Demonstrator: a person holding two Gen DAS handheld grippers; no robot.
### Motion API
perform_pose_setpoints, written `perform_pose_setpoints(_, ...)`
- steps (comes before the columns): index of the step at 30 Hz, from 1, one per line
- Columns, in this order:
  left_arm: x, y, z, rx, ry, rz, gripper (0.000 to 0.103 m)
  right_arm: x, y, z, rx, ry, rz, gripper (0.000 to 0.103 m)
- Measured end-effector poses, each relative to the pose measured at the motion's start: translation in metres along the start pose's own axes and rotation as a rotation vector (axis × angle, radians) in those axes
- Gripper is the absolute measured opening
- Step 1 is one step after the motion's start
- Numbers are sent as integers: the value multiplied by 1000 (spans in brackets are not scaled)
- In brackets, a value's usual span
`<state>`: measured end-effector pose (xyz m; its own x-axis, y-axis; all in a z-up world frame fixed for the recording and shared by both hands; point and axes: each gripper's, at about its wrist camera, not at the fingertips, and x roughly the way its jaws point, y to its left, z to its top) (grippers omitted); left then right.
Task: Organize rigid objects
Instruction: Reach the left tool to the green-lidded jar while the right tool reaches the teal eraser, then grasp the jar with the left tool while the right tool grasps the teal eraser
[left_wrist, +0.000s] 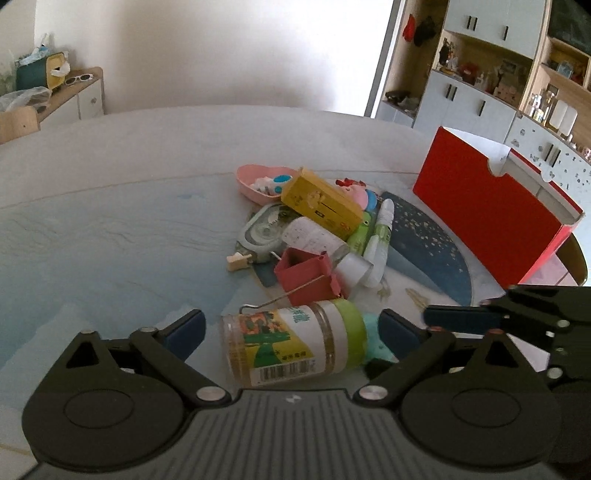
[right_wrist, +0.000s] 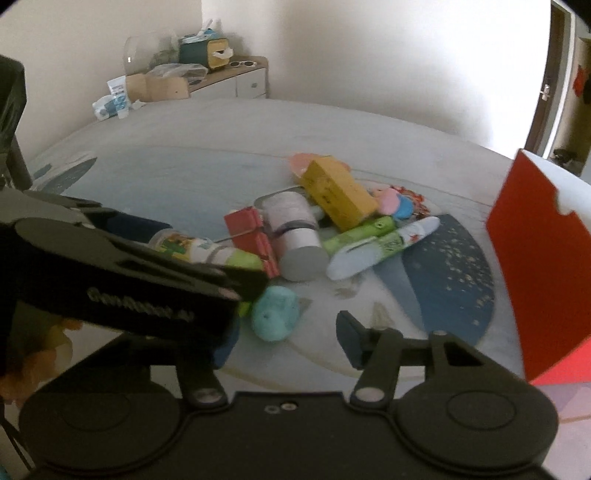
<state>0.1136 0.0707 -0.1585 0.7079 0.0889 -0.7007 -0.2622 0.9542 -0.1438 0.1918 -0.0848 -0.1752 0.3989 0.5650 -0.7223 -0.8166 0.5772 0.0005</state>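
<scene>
Left claw (left_wrist: 291, 325) sat released around the green-capped jar (left_wrist: 291, 343), right claw (right_wrist: 291, 332) ungripped near the teal toy (right_wrist: 275, 317); next up, squeeze.

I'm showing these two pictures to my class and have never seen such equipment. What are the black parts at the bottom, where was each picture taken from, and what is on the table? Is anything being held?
The black parts are hand-held grabbing tools, one in each of a person's hands, each with a camera looking along its jaws. One picture comes from the left gripper, the other from the right gripper. On the table lies a heap of small items: a jar with a green lid, a yellow box, a small red box, a turquoise toy. A big red box stands beside them. The left jaws straddle the jar, open; nothing is held.
</scene>
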Motion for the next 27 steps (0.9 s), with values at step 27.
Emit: perform_pose_setpoints(27, -12, 4, -10, -52, 36, 63, 86, -18, -16, -5, 58, -4, 35, 30)
